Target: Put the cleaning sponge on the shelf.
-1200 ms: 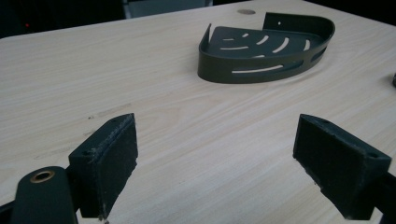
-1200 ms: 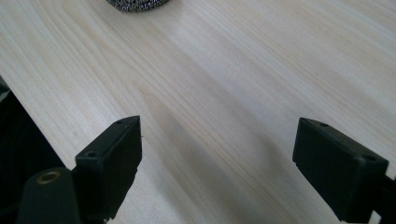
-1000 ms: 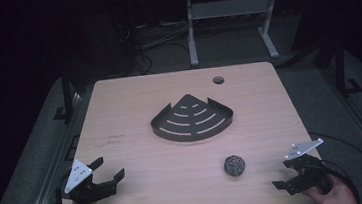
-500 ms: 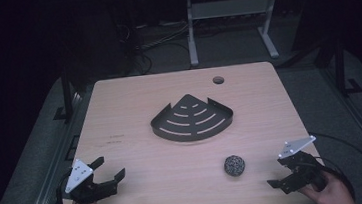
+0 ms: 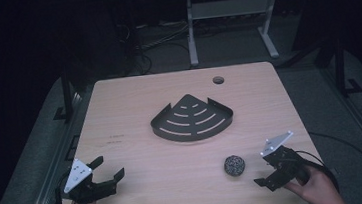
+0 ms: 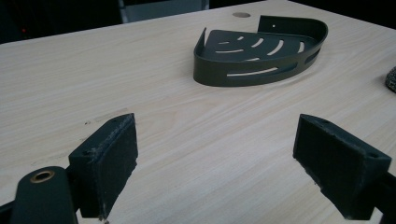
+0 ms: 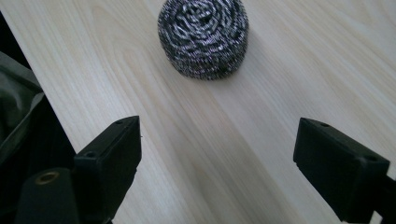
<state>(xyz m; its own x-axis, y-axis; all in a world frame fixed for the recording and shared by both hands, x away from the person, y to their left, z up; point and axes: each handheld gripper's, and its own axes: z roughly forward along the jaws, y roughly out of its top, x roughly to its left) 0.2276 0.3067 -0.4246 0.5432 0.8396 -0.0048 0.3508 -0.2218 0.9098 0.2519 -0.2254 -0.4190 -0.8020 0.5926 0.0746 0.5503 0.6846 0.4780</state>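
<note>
Black jaws on the right gripper (image 5: 267,171) stand wide apart, holding nothing, aimed at a steel scouring ball (image 7: 203,37) that lies just ahead on the table (image 5: 135,116) near its front edge. The left gripper (image 5: 109,169) at the front left corner also gapes empty. A dark slotted corner shelf (image 5: 191,117) sits mid-table, well apart from both.
</note>
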